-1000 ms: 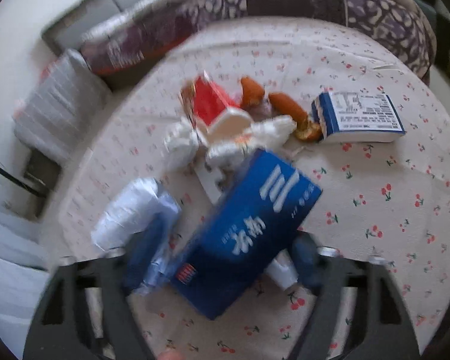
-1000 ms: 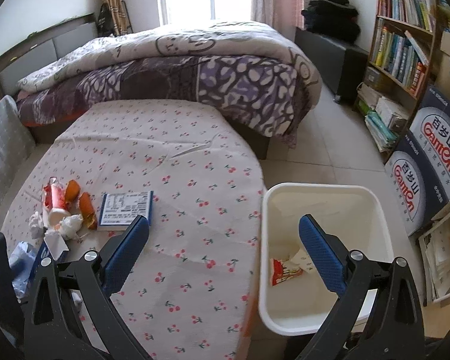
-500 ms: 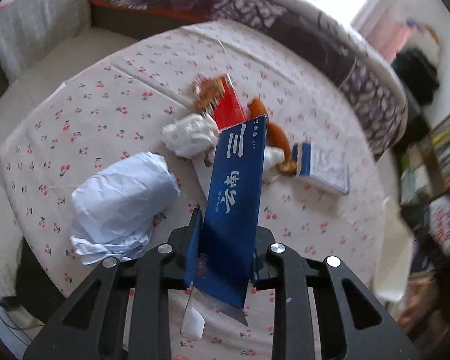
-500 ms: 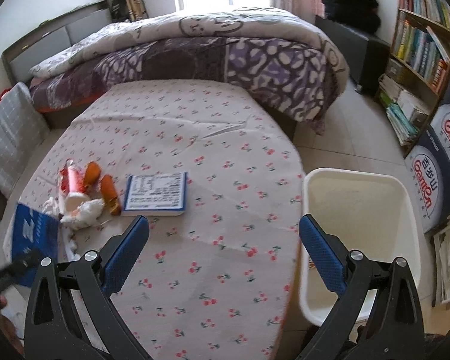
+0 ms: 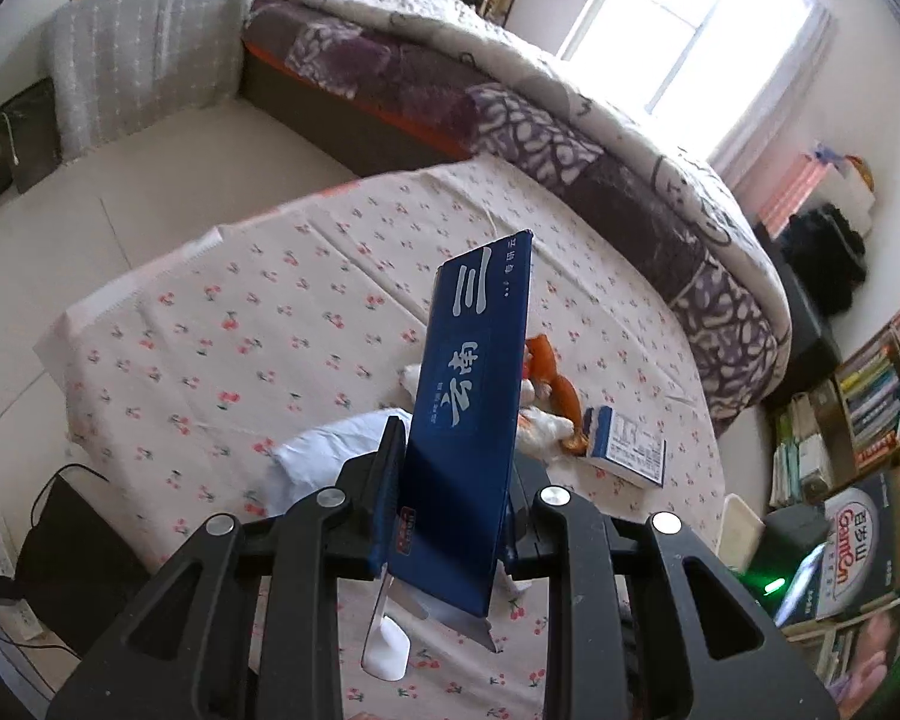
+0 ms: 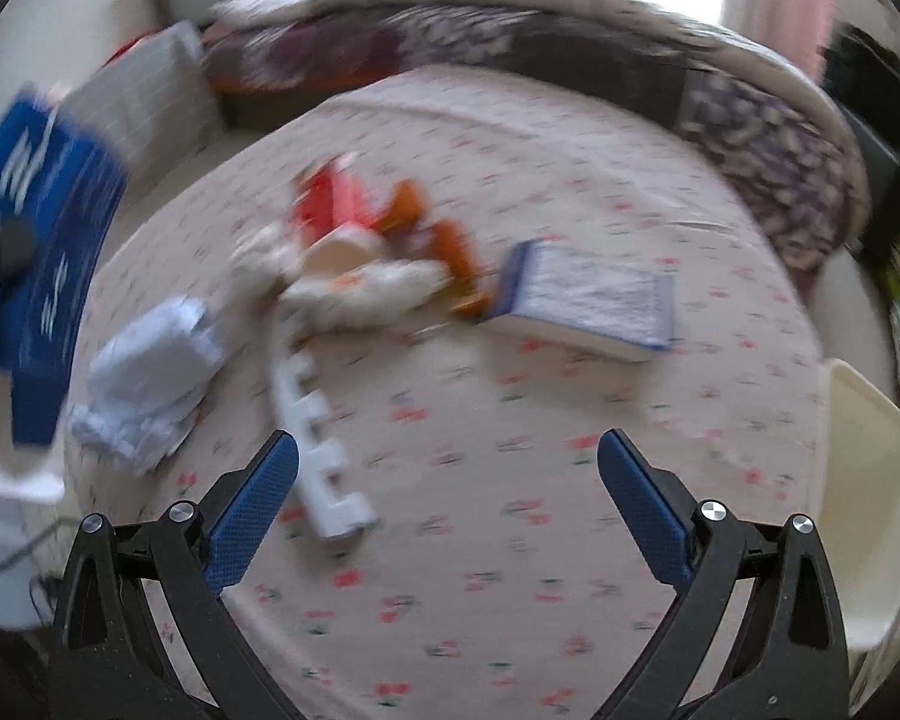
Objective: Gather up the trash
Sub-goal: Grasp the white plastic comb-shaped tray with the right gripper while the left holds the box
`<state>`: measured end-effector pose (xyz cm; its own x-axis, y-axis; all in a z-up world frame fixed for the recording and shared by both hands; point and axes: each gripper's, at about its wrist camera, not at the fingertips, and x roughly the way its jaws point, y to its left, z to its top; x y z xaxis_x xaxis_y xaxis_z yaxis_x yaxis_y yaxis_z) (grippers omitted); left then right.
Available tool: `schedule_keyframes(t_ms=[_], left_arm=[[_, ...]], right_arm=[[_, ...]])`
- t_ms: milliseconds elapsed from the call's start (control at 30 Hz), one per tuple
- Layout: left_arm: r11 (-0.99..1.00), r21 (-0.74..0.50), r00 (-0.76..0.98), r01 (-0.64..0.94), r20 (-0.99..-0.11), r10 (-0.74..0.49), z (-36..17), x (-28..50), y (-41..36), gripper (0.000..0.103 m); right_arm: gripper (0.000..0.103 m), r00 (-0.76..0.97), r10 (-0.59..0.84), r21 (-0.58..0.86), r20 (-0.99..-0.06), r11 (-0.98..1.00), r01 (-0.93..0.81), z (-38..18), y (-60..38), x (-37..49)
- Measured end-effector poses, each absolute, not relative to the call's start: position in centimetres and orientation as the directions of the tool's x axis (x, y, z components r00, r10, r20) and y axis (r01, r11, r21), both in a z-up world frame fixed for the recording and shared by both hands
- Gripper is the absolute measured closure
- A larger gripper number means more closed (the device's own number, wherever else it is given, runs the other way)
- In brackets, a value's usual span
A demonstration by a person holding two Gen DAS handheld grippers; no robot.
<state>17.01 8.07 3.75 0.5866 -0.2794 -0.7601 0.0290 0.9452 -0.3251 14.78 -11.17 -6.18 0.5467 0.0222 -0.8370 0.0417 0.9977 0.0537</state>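
Note:
My left gripper point(image 5: 453, 498) is shut on a flat blue carton point(image 5: 471, 414) and holds it upright, high above the round cherry-print table point(image 5: 258, 348). The carton also shows at the left edge of the right wrist view point(image 6: 36, 204). My right gripper point(image 6: 447, 480) is open and empty over the table's near part. Ahead of it lies a trash pile: a red wrapper point(image 6: 330, 204), orange peels point(image 6: 444, 240), white tissues point(image 6: 366, 288), a crumpled pale-blue paper point(image 6: 150, 372), a white plastic strip point(image 6: 318, 438) and a blue-edged box point(image 6: 588, 300).
A white bin point(image 6: 870, 480) stands on the floor at the table's right edge. A bed with a purple quilt point(image 5: 570, 138) runs behind the table. Bookshelves and cardboard boxes point(image 5: 858, 534) stand at the right. A black box and cables point(image 5: 66, 564) lie on the floor left.
My left gripper has lifted the blue carton higher and turned it upright. My right gripper has swung left from the bin toward the trash pile, still open; its view is blurred.

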Motion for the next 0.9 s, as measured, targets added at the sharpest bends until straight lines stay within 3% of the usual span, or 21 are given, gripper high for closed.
schedule_keyframes(t_ms=[67,100,233,267,333,500,900], left_arm=[[0.945,-0.326,0.588,0.025,-0.759,-0.278,3.8,17.0,8.4,0.077],[0.945,-0.326,0.589,0.023,-0.759,-0.276,3.7,17.0,8.7,0.077],[0.943,-0.334,0.592,0.012,-0.758,-0.276,3.7,17.0,9.6,0.077],[0.942,-0.335,0.593,0.008,-0.757,-0.274,3.7,17.0,9.8,0.077],[0.943,-0.334,0.596,0.002,-0.757,-0.269,3.7,16.9,10.0,0.077],[0.947,-0.323,0.601,-0.005,-0.757,-0.255,3.7,16.8,9.9,0.077],[0.948,-0.316,0.624,-0.031,-0.747,-0.229,3.8,16.6,9.7,0.077]], right_arm=[[0.01,0.528,0.043,0.044,-0.848,0.999,-0.01,-7.1,-9.5,15.1],[0.016,0.521,0.045,0.036,-0.852,0.999,-0.026,-7.4,-9.0,15.1],[0.052,0.467,0.063,0.031,-0.882,0.997,-0.076,-9.4,-7.3,15.6],[0.056,0.459,0.061,0.028,-0.887,0.997,-0.078,-9.7,-7.2,15.6],[0.074,0.486,0.045,0.001,-0.873,0.996,-0.091,-9.5,-7.0,15.4],[0.08,0.518,0.075,0.01,-0.852,0.992,-0.127,-8.0,-6.8,14.6],[0.081,0.65,0.139,0.077,-0.747,0.989,-0.123,-2.1,-8.4,12.3]])
